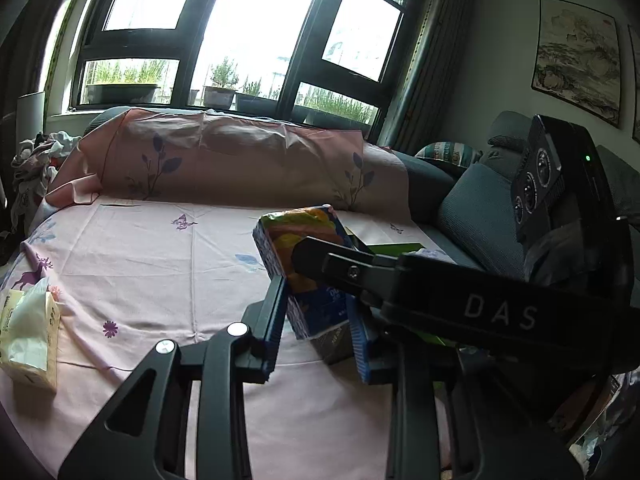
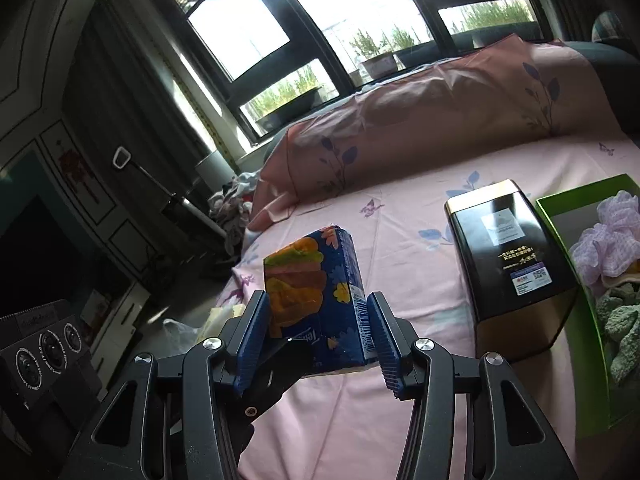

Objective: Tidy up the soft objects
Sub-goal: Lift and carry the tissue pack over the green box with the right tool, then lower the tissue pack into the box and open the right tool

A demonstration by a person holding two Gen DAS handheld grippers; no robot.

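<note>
The blue tissue pack (image 2: 316, 300) stood between the pads of the right tongs (image 2: 318, 336), its floral face toward the left pad and its barcoded edge toward the right pad. Both pads sat just beside its sides; whether they pressed it or only flanked it could not be told. From the left wrist view the same pack (image 1: 304, 248) rose tilted between the 2 pads of the left tongs (image 1: 320, 320), and the left pad met its lower edge. The right pad was partly hidden behind the other tool's dark finger, which crossed in front of the pack, so the grip here looked clenched on the pack but was not certain.

To the right of the right tongs, a little farther off, a black and gold tin (image 2: 508, 264) lay on the pink sheet (image 2: 400, 420). Beyond it a green box (image 2: 592, 320) held a lilac cloth (image 2: 604, 240) and a green cloth (image 2: 624, 320). To the left of the left tongs lay a pale tissue pack (image 1: 28, 332). Farthest off, a pink pillow (image 1: 240, 160) ran under the window (image 1: 240, 32).
</note>
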